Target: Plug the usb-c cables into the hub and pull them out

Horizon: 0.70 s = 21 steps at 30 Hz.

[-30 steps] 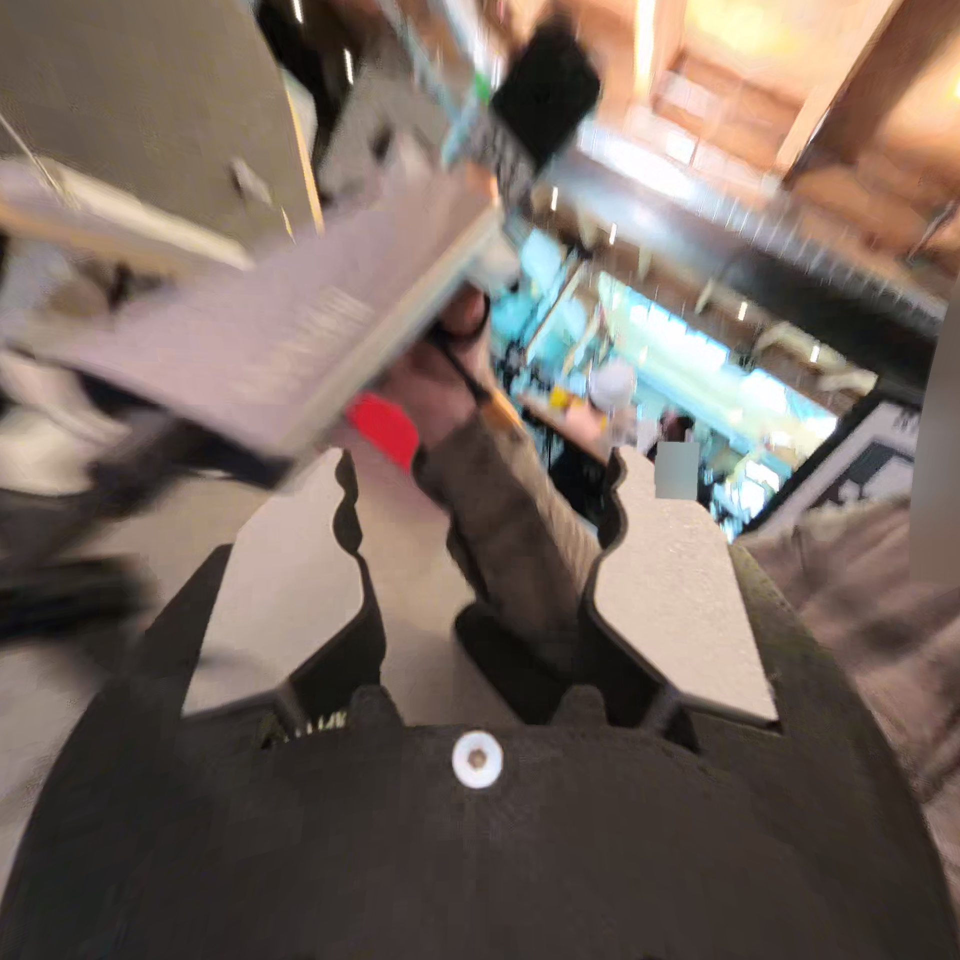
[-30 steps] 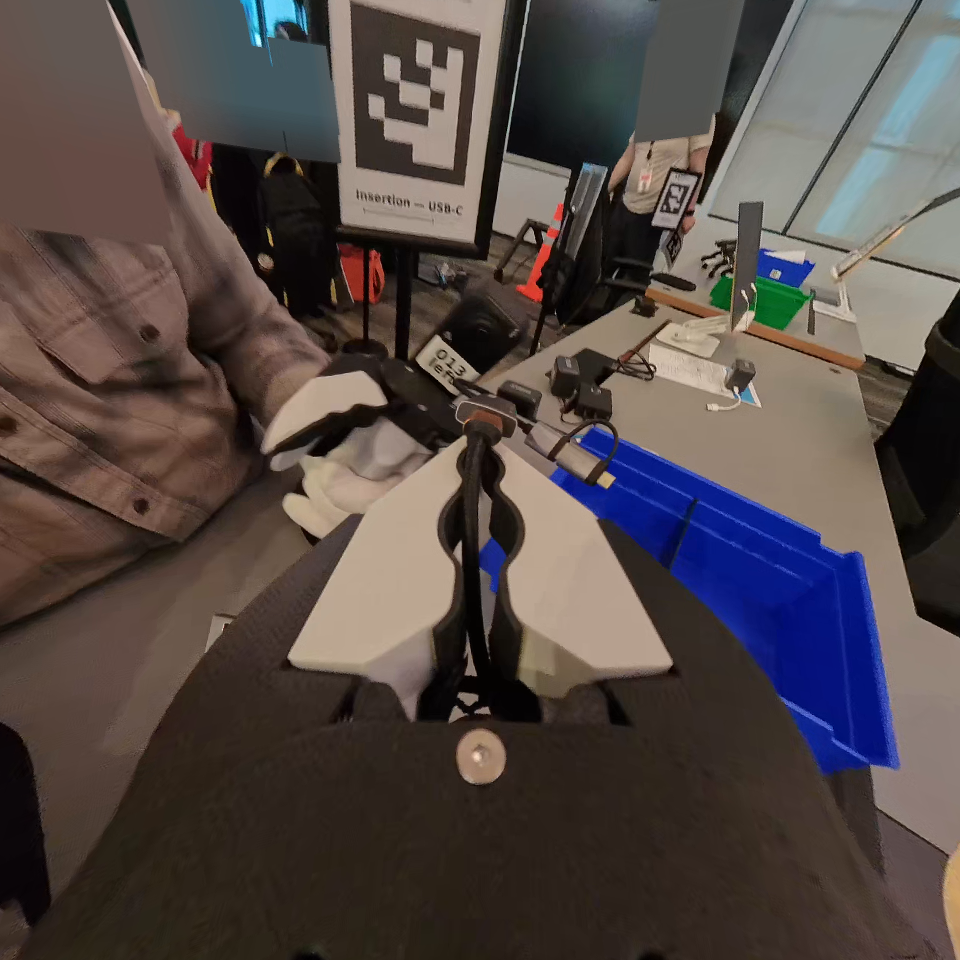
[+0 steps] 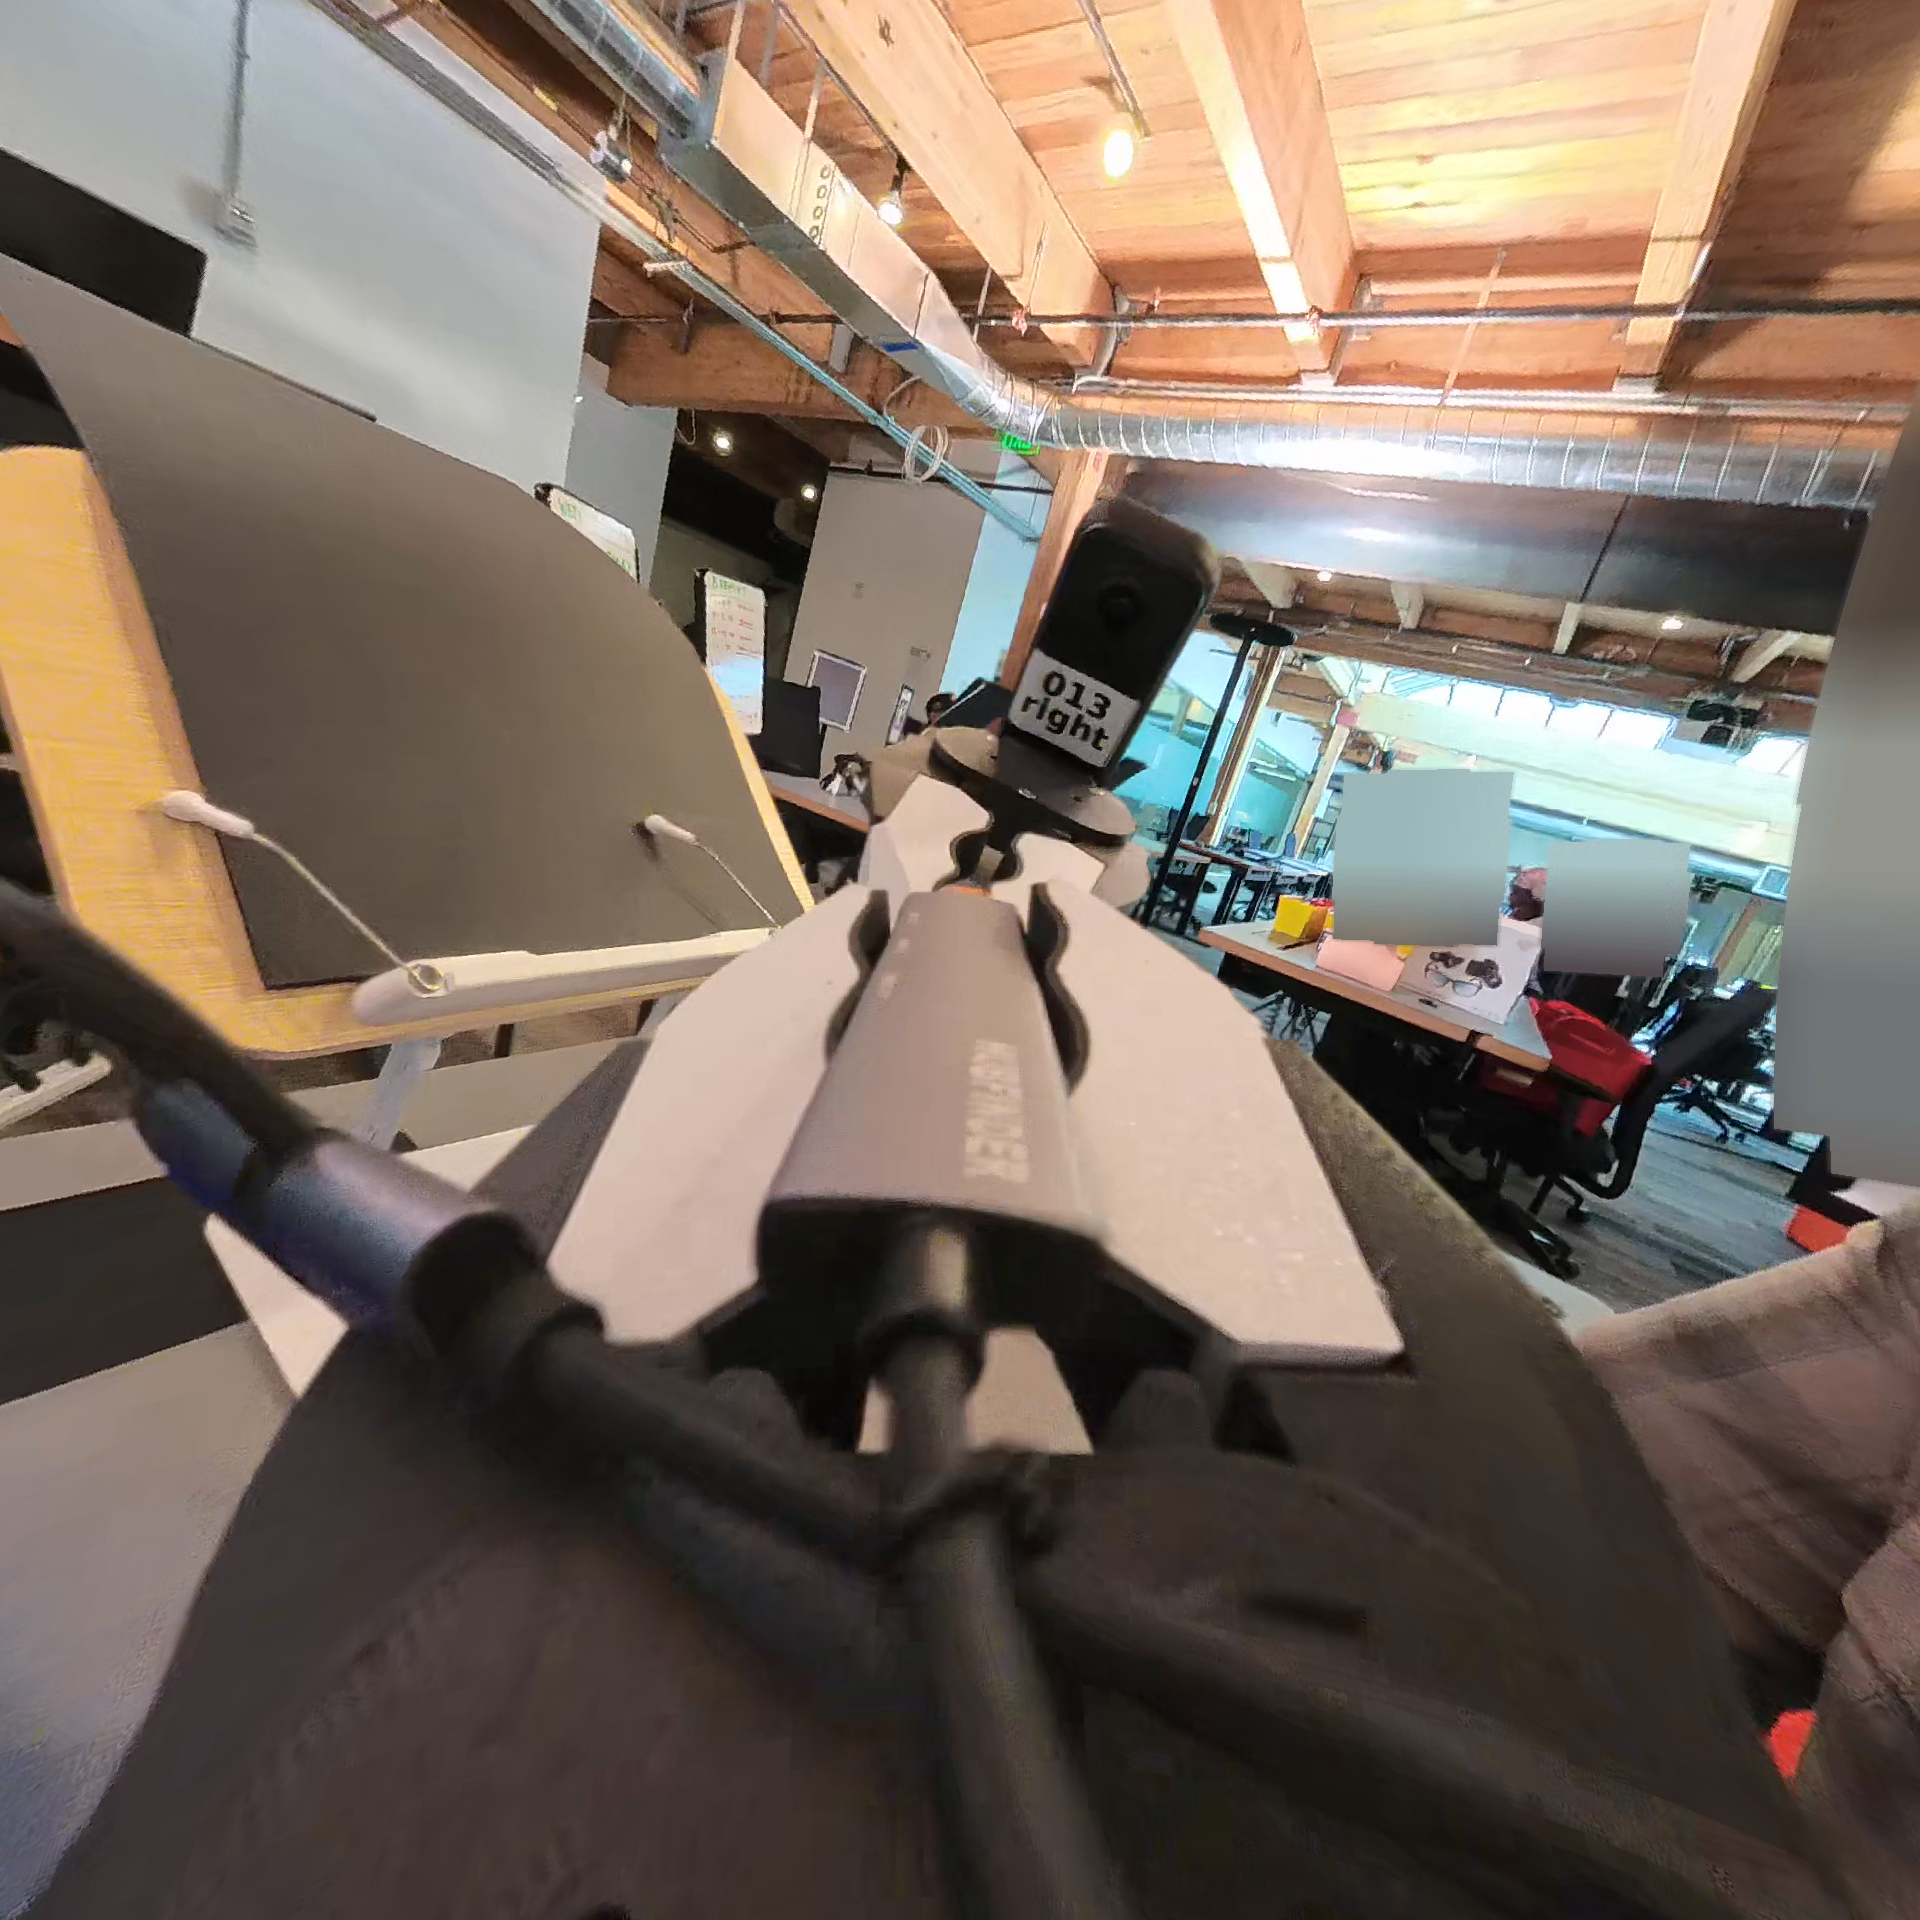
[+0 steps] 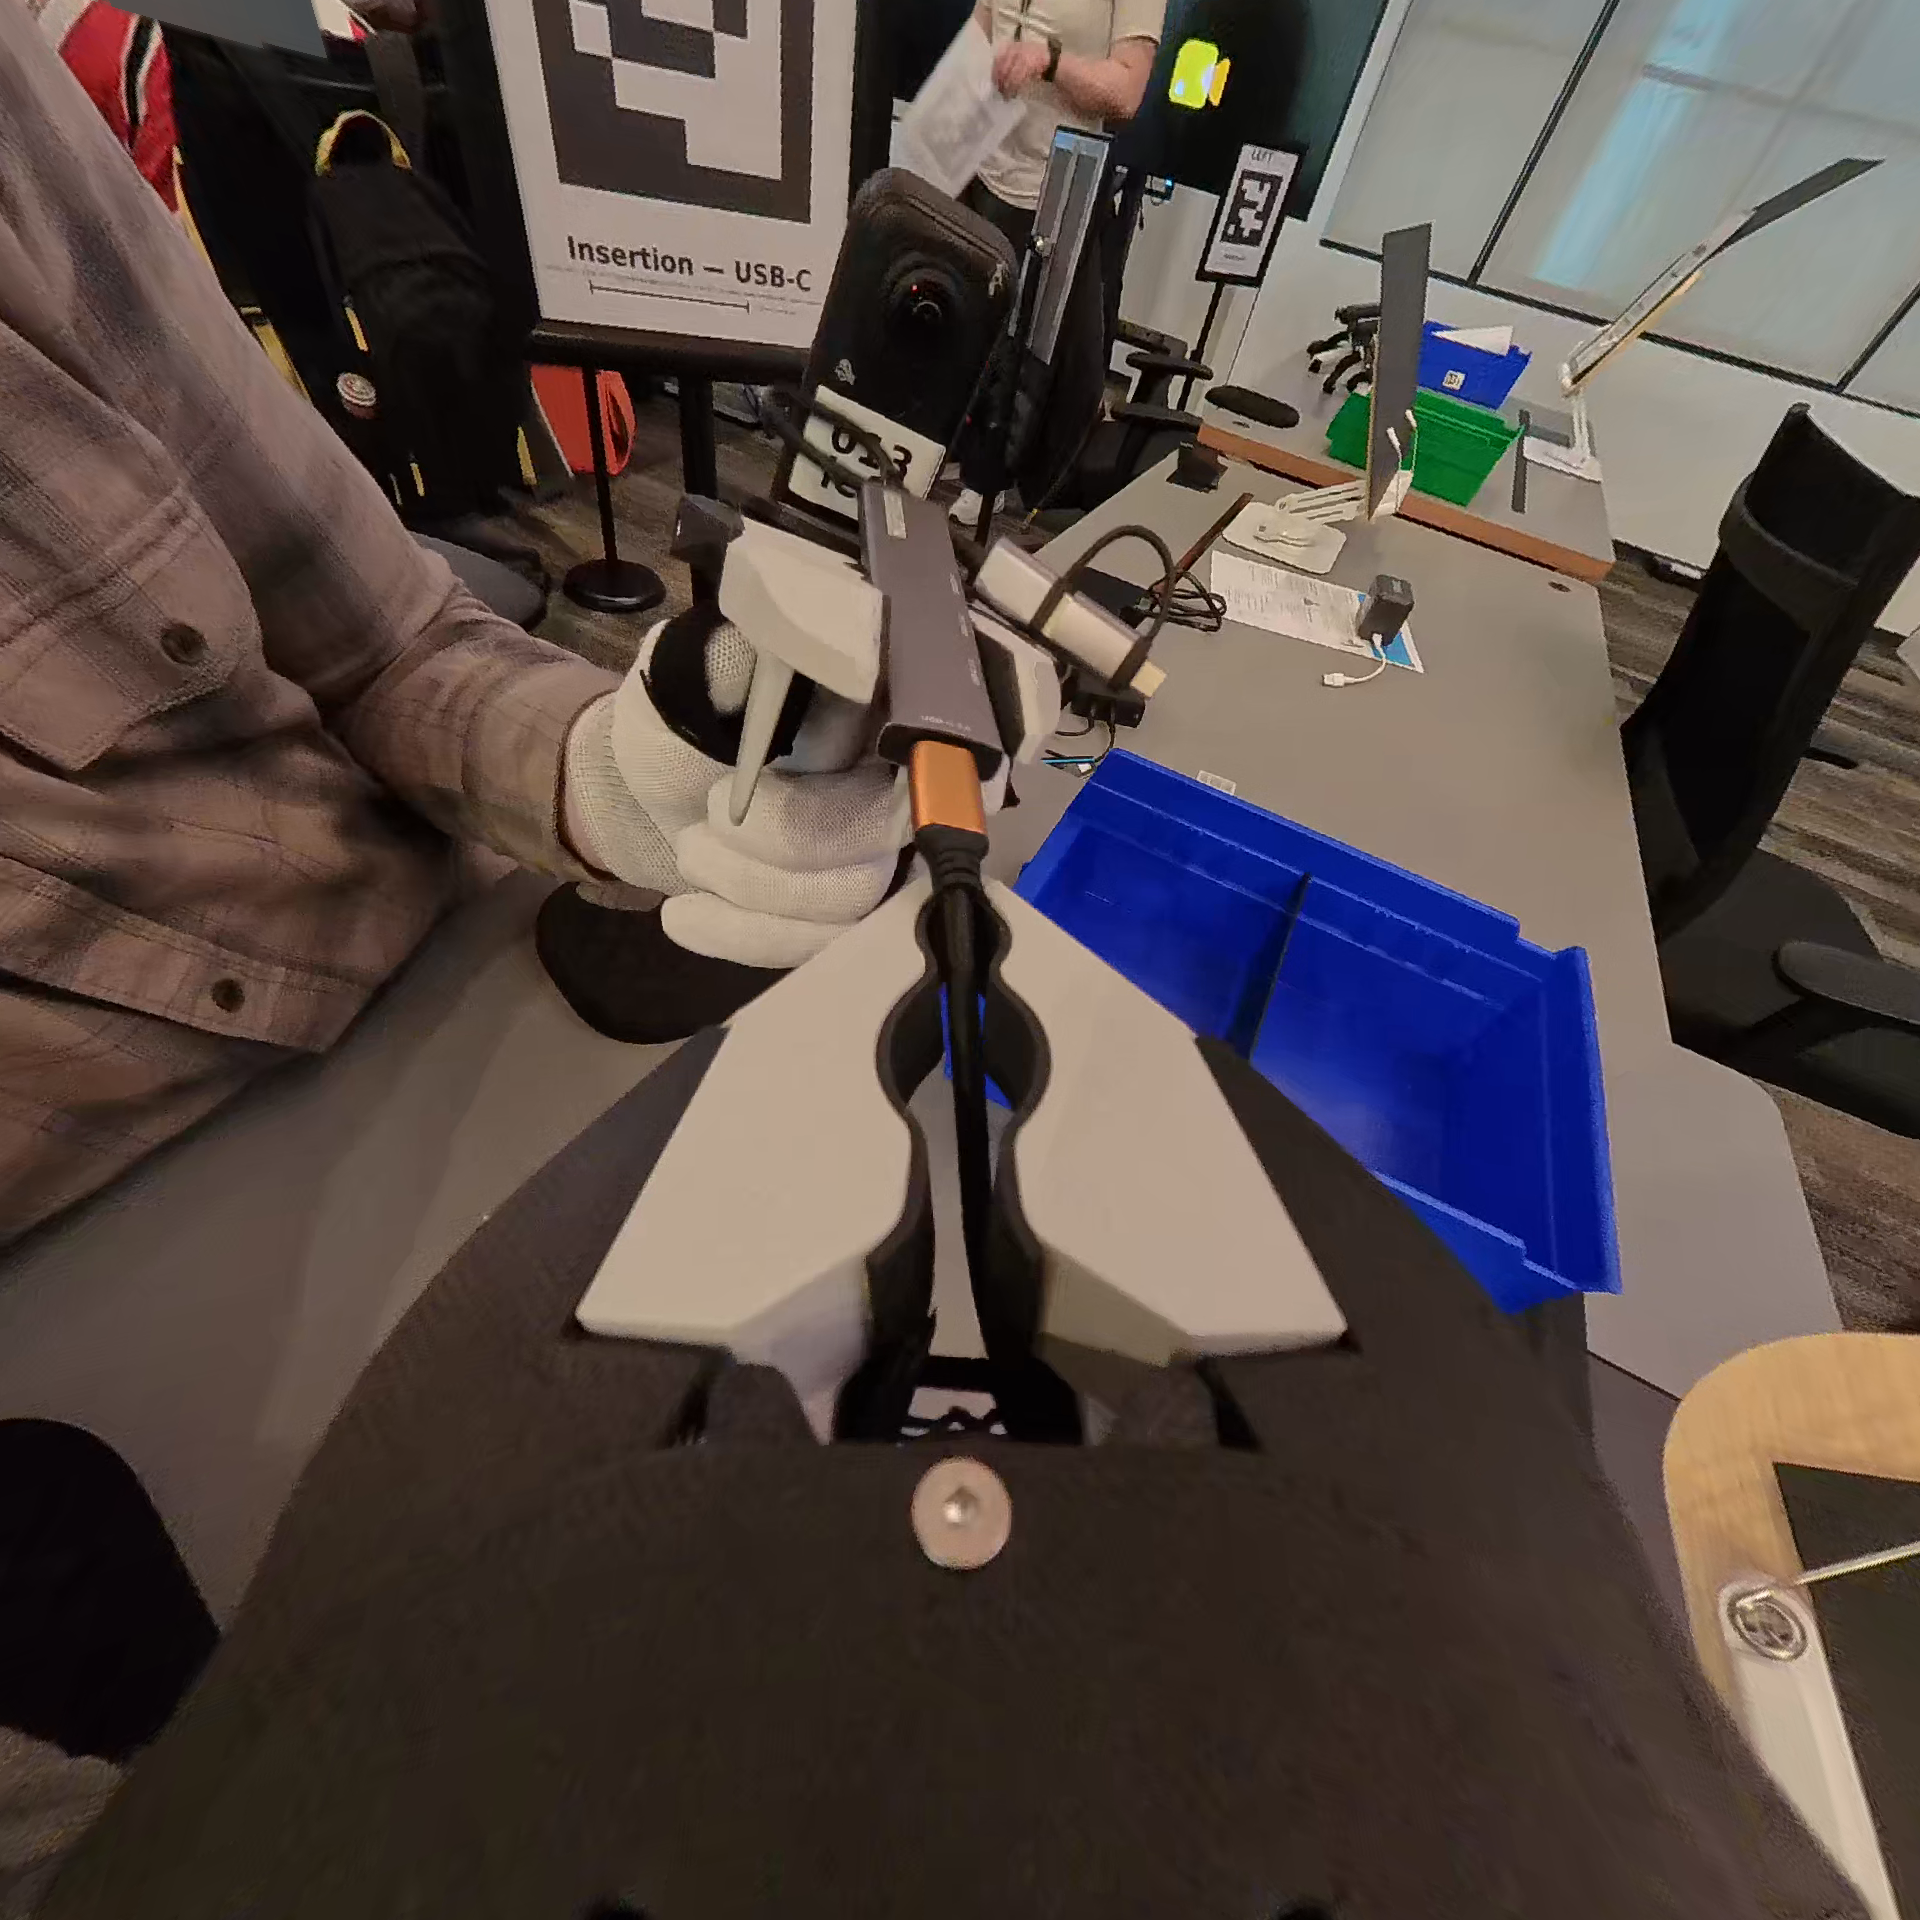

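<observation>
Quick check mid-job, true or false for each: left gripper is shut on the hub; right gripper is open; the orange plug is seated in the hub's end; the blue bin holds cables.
1. The left gripper is shut on the grey hub. True.
2. The right gripper is open. False: it is shut on the black cable.
3. The orange plug sits in the hub's end. True.
4. The blue bin holds cables. False: its visible compartments look empty.
</observation>
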### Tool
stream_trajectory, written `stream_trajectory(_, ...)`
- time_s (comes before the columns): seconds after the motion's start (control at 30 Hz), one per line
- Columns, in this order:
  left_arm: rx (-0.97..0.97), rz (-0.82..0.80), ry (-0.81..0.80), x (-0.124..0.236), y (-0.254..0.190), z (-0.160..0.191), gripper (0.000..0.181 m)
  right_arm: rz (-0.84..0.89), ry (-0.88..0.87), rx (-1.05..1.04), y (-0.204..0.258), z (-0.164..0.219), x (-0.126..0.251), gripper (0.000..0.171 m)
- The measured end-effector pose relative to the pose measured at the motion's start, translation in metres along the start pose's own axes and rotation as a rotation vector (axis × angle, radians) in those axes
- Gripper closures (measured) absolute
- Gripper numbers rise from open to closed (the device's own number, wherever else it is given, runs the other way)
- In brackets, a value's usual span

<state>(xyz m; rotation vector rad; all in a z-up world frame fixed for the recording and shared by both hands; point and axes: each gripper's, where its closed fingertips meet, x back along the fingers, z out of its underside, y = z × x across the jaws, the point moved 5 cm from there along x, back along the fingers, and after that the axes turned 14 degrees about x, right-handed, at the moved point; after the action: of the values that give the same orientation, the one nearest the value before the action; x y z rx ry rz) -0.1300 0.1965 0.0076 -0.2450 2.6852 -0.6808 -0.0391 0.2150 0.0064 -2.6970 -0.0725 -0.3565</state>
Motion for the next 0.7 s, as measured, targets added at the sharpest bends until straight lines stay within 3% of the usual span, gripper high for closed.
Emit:
stream_trajectory(0.33, -0.064, 0.014, -0.010, 0.002, -0.005, -0.013, 0.156, 0.000, -0.137, -0.054, -0.007, -0.009, -0.001, 0.171)
stream_trajectory(0.37, -0.064, 0.011, -0.015, 0.002, -0.004, -0.014, 0.156, 0.013, -0.173, -0.064, -0.009, -0.011, 0.000, 0.132)
stream_trajectory(0.4, -0.067, 0.008, -0.028, 0.003, -0.003, -0.016, 0.156, 0.014, -0.218, -0.085, -0.010, -0.012, 0.001, 0.118)
stream_trajectory(0.43, -0.071, 0.009, -0.028, 0.004, -0.003, -0.017, 0.156, 0.011, -0.238, -0.109, -0.012, -0.013, 0.003, 0.117)
stream_trajectory(0.57, -0.088, 0.003, -0.043, 0.005, -0.001, -0.019, 0.156, 0.043, -0.335, -0.094, -0.017, -0.020, 0.005, 0.145)
stream_trajectory(0.7, -0.109, 0.015, -0.049, 0.006, 0.000, -0.021, 0.156, 0.019, -0.340, -0.101, -0.016, -0.021, -0.002, 0.151)
